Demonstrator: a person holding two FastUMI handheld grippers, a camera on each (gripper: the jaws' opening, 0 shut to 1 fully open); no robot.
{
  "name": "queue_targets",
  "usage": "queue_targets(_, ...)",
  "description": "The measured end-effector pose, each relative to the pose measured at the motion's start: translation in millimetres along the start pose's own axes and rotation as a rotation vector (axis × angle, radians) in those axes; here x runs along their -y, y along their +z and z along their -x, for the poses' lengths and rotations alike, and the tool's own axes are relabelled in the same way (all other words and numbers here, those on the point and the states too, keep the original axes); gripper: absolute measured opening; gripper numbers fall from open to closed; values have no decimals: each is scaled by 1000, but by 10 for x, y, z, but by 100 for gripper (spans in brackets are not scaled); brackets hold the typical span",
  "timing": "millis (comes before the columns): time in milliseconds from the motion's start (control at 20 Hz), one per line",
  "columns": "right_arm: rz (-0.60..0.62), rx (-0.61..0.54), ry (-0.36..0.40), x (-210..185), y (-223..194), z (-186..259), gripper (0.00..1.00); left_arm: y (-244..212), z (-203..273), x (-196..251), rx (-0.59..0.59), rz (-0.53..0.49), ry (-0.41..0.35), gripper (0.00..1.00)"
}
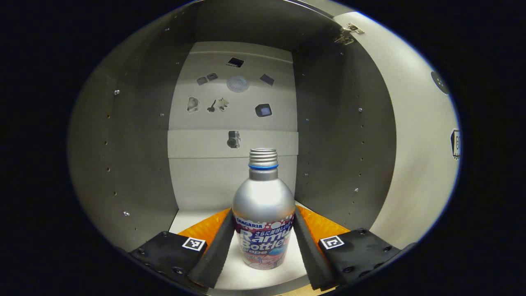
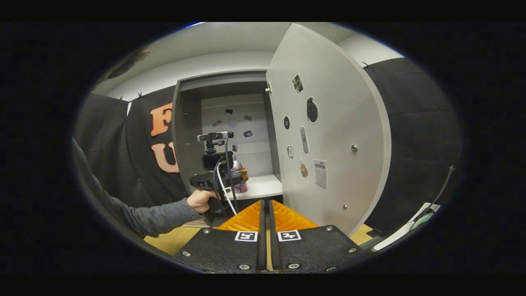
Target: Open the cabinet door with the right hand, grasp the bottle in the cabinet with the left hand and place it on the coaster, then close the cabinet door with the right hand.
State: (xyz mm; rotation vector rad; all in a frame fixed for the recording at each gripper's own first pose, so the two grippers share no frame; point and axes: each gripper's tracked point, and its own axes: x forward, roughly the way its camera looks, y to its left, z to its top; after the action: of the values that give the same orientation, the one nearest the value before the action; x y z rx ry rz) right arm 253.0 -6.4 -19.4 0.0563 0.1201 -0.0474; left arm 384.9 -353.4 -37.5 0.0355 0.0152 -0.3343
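This is a staged recording booth, not a lived-in home. Black cloth wall (image 2: 411, 135) hangs from about nine o'clock round to three o'clock behind a plain grey cabinet (image 2: 187, 123) standing at twelve. Its pale open door (image 2: 337, 123) and its white back panel (image 1: 232, 119) carry small stuck-on pictures of objects (image 1: 237, 83). Square black-and-white tracking markers (image 2: 246, 236) and a hand-held camera rig (image 2: 213, 158) mark it as a data-collection set.

Grey knit sleeve (image 2: 164, 213); black gripper bodies bearing square black-and-white markers (image 2: 246, 236).
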Motion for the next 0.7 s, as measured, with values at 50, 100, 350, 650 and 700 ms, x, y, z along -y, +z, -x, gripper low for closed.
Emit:
queue_targets(50, -2, 0, 8, 3, -7, 2, 4, 59, 95, -33, 19, -10, 7, 86)
queue_targets(100, -5, -1, 17, -10, -16, 22, 4, 117, 225, -51, 38, -22, 18, 86)
queue_targets(350, -22, -11, 87, -104, -55, 149, 4, 210, 1002, -119, 72, -71, 50, 86)
queue_targets(650, -38, -57, 168, -173, -226, 401, 4, -179, 2043, -278, 49, -123, 131, 85)
queue_targets(700, -47, -70, 178, -185, -270, 449, 4, -278, 2199, -309, 37, -129, 143, 87)
